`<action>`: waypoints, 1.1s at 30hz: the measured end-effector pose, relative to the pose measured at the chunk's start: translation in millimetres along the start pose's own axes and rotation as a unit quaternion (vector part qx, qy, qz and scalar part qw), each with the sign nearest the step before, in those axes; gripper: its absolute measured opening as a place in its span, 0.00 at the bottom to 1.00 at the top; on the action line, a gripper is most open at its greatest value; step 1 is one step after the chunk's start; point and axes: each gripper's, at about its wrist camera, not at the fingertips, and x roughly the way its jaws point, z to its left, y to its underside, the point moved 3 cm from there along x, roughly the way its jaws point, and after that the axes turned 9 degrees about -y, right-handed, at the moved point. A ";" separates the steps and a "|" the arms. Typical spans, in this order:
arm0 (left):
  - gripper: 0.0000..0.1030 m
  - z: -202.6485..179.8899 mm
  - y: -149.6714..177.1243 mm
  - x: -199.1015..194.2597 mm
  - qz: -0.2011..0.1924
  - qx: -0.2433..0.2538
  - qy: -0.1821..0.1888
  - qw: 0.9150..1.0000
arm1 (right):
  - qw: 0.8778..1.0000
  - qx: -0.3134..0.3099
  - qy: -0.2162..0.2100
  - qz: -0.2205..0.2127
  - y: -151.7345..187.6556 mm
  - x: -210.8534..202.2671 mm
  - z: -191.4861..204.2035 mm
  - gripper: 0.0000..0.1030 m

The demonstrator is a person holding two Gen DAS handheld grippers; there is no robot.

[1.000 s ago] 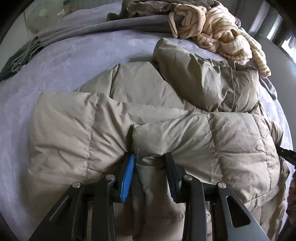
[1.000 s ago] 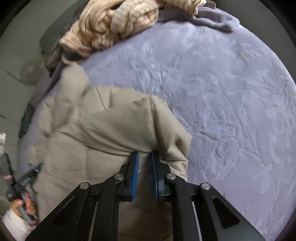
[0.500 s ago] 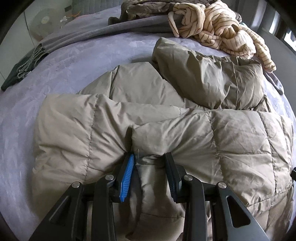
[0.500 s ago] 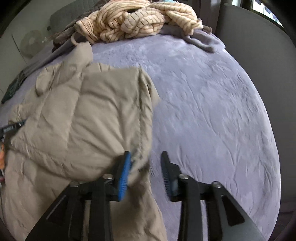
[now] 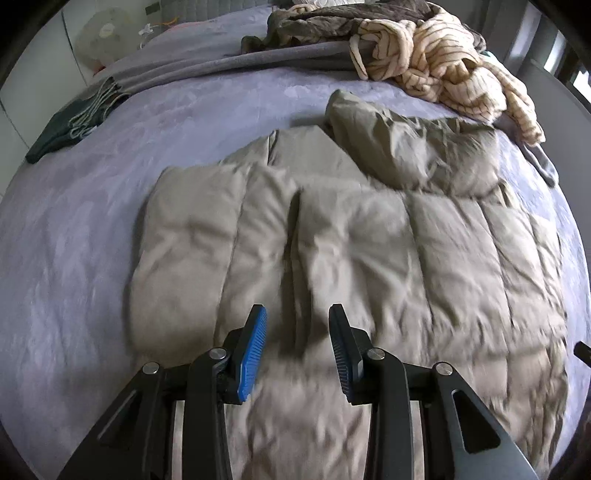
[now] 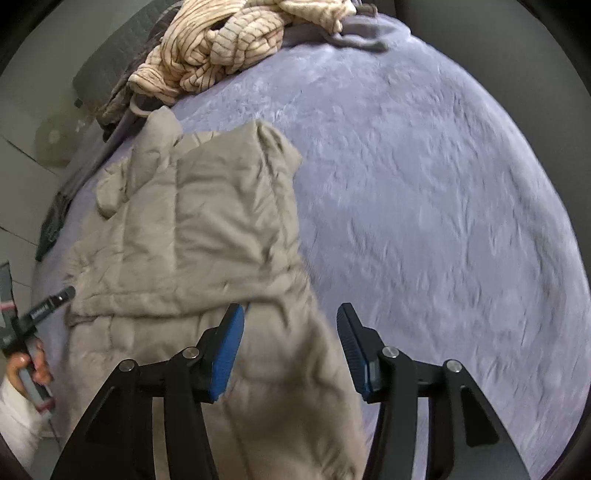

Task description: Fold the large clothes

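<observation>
You have the purple blanket [image 5: 74,229] spread across the whole bed, and it fills most of both views. On it lies the beige quilted jacket [image 5: 369,236], folded into a broad padded block with its hood bunched at the far end; in the right wrist view the same jacket [image 6: 192,229] sits left of center, with bare blanket to its right. Beyond the jacket, a striped cream garment [image 5: 443,62] is heaped at the far edge, beside a dark brown one [image 5: 314,26] and a grey cloth [image 5: 221,66]. A dark green fringed piece [image 5: 70,125] lies at the far left edge, and a white fan [image 5: 101,35] stands behind the bed.

Your left gripper [image 5: 297,350] hovers over the jacket's near part with its fingers spread apart and nothing between them. Your right gripper [image 6: 290,350] is spread wider still, gripping nothing, above the jacket's right edge. Your left hand [image 6: 27,369] shows at the lower left of the right wrist view, holding its tool.
</observation>
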 end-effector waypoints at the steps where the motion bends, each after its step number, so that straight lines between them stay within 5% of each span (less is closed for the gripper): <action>1: 0.62 0.8 5.1 -4.7 0.001 -0.001 -0.002 1.000 | 1.000 0.007 -0.007 0.005 4.5 -1.6 0.7 0.57; 2: 0.82 2.6 12.2 -13.0 -0.006 -0.005 -0.006 1.000 | 1.000 0.013 -0.014 0.008 9.0 -3.3 1.6 0.60; 10: 0.84 4.1 56.9 -43.6 0.011 -0.020 -0.009 1.000 | 0.997 0.038 -0.049 0.035 35.3 -11.6 10.6 0.65; 11: 0.86 3.9 62.9 -46.6 0.014 -0.021 -0.013 1.000 | 0.997 0.039 -0.051 0.037 37.0 -12.6 11.5 0.65; 12: 1.00 4.0 68.8 -49.5 0.018 -0.021 -0.014 1.000 | 0.997 0.040 -0.055 0.039 39.8 -14.4 13.0 0.65; 16: 1.00 3.2 89.0 -64.2 0.025 -0.023 -0.013 0.999 | 0.996 0.041 -0.068 0.048 50.6 -21.5 19.2 0.66; 18: 1.00 4.6 97.4 -69.9 0.030 -0.024 -0.014 0.999 | 0.995 0.042 -0.076 0.055 55.3 -23.9 21.0 0.79; 24: 1.00 21.0 122.6 -78.8 0.058 -0.048 -0.030 0.997 | 0.992 0.048 -0.095 0.061 73.9 -35.9 32.3 0.79; 33: 1.00 44.9 153.9 -85.3 0.078 -0.045 0.006 0.996 | 0.987 0.080 -0.110 0.086 123.0 -38.6 53.1 0.81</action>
